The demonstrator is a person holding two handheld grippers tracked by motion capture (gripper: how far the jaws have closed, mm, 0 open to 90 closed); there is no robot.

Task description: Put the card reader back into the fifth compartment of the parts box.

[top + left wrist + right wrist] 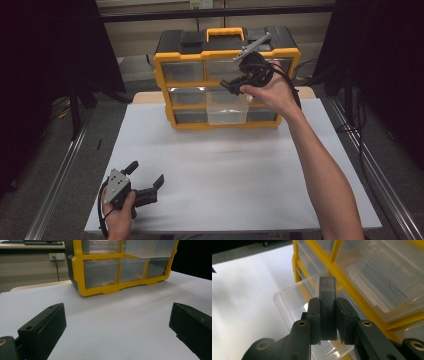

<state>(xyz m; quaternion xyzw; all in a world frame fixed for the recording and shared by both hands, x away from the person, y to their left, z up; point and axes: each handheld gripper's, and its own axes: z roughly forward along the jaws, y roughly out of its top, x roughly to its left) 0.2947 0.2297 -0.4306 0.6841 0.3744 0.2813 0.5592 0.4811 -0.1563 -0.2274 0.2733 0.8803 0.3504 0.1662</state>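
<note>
Dark block held over the pulled-out drawer

We see the right gripper (327,322) clamping a dark block (327,305) above the open clear drawer (227,111) of the yellow organizer (226,55), at twelve o'clock; the left gripper (145,175) rests spread apart at seven o'clock on the white table (235,170).

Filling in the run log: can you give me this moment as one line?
right gripper: shut on grey block, above pulled-out clear drawer of yellow organizer | left gripper: open, low over white table

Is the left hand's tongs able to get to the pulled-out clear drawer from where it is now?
Probably yes. The left tongs sit open low on the white table, bare between them and the open drawer. But the right tongs, gripping a small dark block, hover over that drawer.
</note>
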